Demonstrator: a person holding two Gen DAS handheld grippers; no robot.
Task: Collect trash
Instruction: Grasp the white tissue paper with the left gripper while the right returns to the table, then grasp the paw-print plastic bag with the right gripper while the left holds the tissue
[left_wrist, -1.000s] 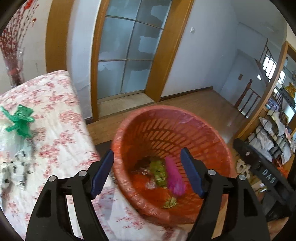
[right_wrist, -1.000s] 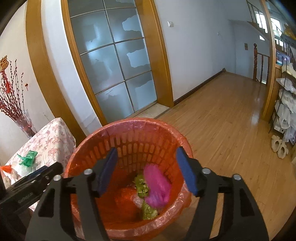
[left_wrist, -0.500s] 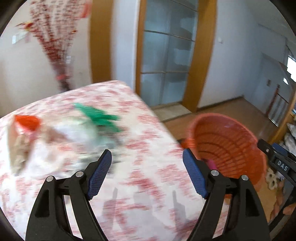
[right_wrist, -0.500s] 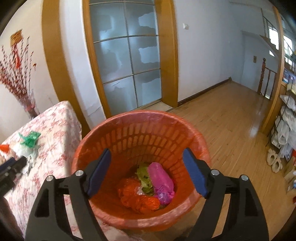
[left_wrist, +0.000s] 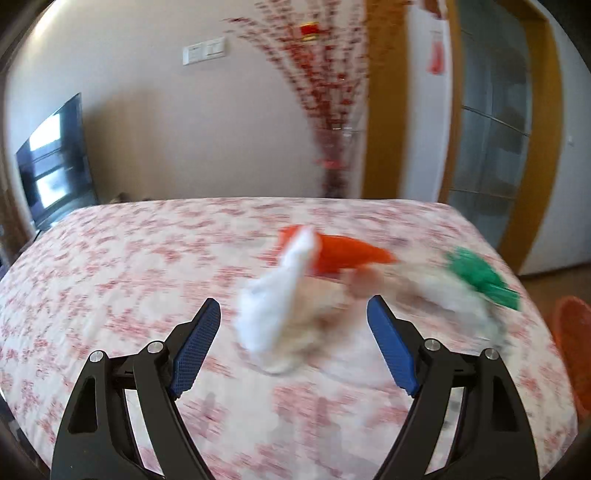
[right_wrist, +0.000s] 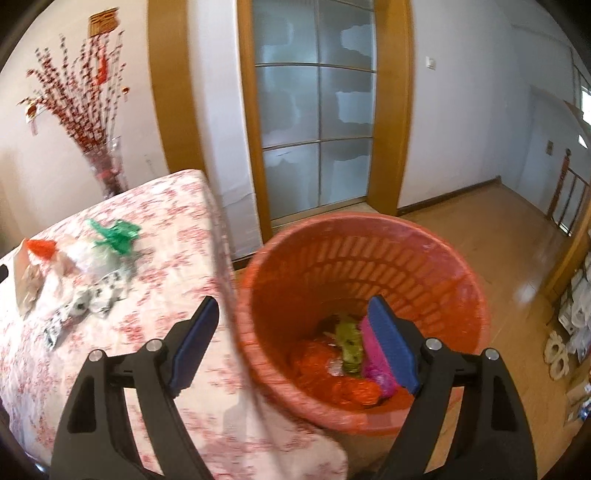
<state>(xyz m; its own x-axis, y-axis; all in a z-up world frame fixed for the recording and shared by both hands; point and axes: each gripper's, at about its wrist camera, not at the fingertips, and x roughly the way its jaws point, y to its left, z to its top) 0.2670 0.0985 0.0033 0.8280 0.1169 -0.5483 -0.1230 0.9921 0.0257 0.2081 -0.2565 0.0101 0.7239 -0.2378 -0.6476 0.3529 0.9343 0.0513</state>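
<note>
Grippers standing wide, both empty | left gripper (left_wrist: 293, 321) now facing table (left_wrist: 110, 266) trash pile (left_wrist: 291, 291), basket gone to edge | right gripper (right_wrist: 293, 319) alone showing basket (right_wrist: 461, 273) holding wrappers (right_wrist: 351, 347).

We count one orange laundry-style basket (right_wrist: 369, 258), one floral-clothed table (right_wrist: 166, 229), one vase of red branches (right_wrist: 107, 173), and two grippers.

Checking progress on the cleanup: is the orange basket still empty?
No. The orange basket already holds crumpled trash at its bottom, including a pink wrapper and a green one.
</note>
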